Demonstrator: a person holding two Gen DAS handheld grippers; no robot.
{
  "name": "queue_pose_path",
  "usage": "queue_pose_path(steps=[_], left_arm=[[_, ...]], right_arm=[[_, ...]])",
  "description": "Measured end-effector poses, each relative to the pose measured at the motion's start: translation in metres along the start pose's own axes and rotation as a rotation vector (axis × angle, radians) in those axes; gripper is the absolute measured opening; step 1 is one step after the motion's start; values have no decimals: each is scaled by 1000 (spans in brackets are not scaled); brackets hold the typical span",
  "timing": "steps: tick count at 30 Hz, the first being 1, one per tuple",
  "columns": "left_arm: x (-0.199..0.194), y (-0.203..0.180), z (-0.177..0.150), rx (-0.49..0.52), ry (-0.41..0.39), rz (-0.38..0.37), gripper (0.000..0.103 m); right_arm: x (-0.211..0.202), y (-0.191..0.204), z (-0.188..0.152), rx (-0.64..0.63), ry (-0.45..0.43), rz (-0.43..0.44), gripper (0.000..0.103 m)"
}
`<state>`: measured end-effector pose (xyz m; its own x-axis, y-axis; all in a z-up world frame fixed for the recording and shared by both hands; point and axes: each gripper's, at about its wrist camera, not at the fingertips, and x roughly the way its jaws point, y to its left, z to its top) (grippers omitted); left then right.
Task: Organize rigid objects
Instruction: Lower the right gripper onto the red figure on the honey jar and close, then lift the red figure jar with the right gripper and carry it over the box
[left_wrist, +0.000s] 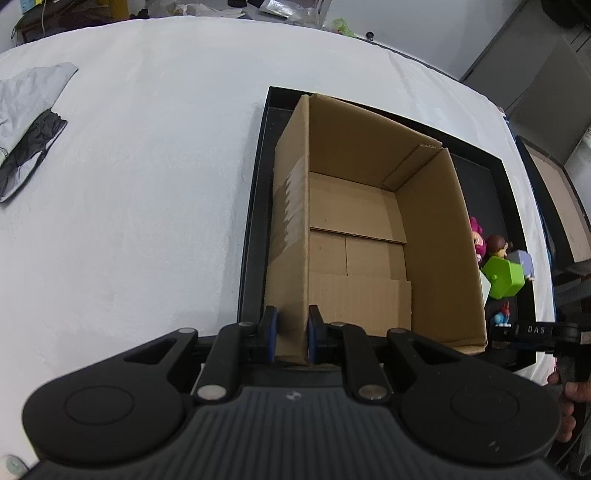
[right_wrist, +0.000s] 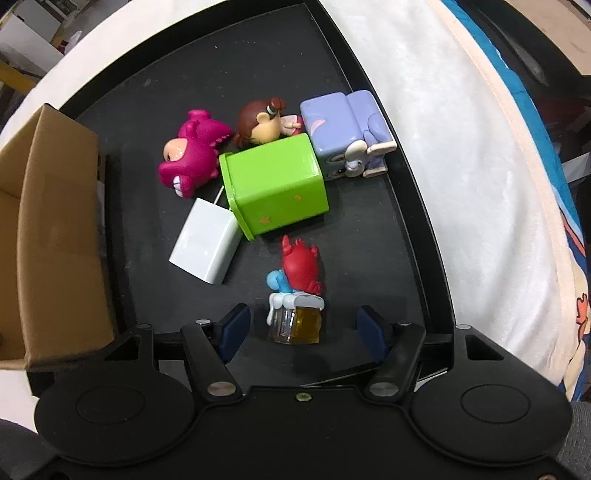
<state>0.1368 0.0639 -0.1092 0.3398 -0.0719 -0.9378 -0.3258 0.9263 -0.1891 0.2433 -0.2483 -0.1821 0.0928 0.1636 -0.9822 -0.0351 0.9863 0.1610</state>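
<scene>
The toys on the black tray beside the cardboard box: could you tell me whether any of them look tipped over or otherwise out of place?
Yes. The green container lies on its side, and the white box is tilted against its rim. The pink figure also lies on its side. The red and blue figure stands upright.

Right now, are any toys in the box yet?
Not yet. The cardboard box is empty. The left gripper is shut on its near wall. The right gripper is open around the red and blue figure, not squeezing it. The green box, pink toy, purple toy and others wait on the black tray.
</scene>
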Motion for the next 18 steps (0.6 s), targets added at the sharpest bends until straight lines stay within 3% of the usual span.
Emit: queue_pose_path(steps=[6,8,9,18], left_arm=[[14,-7,5,34,18,-20,15],[16,-7,6,33,14,-15,14],[16,-7,5,31,13,-16,14],[12,2,-3,-2,6,-60,14]], right_arm=[[15,15,0,-18,-14,-51,59],[14,20,-1,-39,-28,-86,50],[13,22,-1,-49,-35,-94,30],[-4,29,-6,-18,-33,-14,30]])
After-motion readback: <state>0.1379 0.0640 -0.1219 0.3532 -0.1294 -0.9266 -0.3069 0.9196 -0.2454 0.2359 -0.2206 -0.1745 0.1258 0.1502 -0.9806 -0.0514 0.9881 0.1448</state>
